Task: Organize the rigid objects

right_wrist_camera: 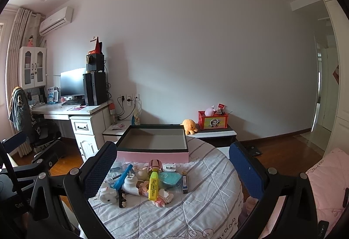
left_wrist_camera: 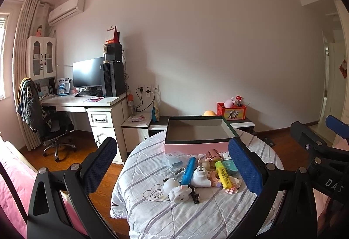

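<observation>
Both claws hang wide open and empty over a round table point(right_wrist_camera: 196, 212) covered with a striped quilted cloth: the left claw point(left_wrist_camera: 174, 164) and the right claw point(right_wrist_camera: 174, 171) each show blue-padded fingers spread well apart, gripping nothing. Between the fingers lies a heap of small rigid objects. A white toy figure point(left_wrist_camera: 180, 193) sits nearest, beside a white plug adapter point(left_wrist_camera: 200, 176) and a blue tube point(left_wrist_camera: 188, 170). A yellow highlighter point(right_wrist_camera: 153, 185) rests on pink-and-white building bricks point(right_wrist_camera: 163, 195), with a teal round case point(right_wrist_camera: 170, 178) and a small dark lighter point(right_wrist_camera: 185, 182) just beside it. Behind the heap stands an open pink box point(right_wrist_camera: 152, 155), empty, with dark rim. Farther back, a low cabinet carries an orange plush point(right_wrist_camera: 189, 126) and a red toy crate point(right_wrist_camera: 212, 120).
</observation>
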`<move>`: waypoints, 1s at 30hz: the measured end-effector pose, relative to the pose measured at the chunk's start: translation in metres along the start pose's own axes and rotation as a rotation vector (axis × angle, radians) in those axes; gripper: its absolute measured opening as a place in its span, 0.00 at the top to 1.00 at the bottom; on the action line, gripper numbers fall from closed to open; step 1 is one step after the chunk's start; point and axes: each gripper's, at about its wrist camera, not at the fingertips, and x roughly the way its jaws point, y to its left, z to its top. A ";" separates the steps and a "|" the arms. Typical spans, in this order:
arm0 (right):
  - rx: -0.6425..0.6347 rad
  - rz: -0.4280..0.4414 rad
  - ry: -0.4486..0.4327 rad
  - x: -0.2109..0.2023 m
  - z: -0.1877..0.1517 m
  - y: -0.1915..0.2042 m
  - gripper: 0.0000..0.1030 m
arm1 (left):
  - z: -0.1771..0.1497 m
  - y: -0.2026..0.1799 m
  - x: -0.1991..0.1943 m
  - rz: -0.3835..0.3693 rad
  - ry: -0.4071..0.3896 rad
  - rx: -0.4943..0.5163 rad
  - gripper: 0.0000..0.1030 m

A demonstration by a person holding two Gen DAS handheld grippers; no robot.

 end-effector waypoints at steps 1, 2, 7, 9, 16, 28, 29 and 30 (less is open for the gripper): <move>-0.001 0.001 0.000 0.000 0.000 0.000 0.00 | 0.000 0.000 0.000 0.000 -0.001 -0.001 0.00; -0.001 0.001 0.000 -0.001 0.000 0.000 0.00 | 0.000 0.000 -0.001 0.000 -0.002 -0.001 0.00; -0.001 0.001 0.000 -0.001 0.001 0.000 0.00 | 0.001 0.001 -0.003 -0.001 -0.003 -0.001 0.00; -0.001 0.001 0.000 -0.001 0.000 0.001 0.00 | 0.001 0.001 -0.002 -0.001 -0.003 0.000 0.00; -0.004 0.002 0.001 -0.001 0.000 0.002 0.00 | 0.001 0.002 -0.003 -0.002 -0.004 -0.001 0.00; 0.003 0.005 0.011 0.012 -0.002 -0.002 0.00 | 0.007 0.003 0.004 -0.004 -0.018 -0.003 0.00; 0.005 0.003 0.012 0.014 -0.003 -0.003 0.00 | 0.007 0.003 0.007 -0.006 -0.017 -0.002 0.00; 0.006 0.003 0.016 0.018 -0.003 -0.003 0.00 | 0.008 0.003 0.010 -0.005 -0.016 -0.003 0.00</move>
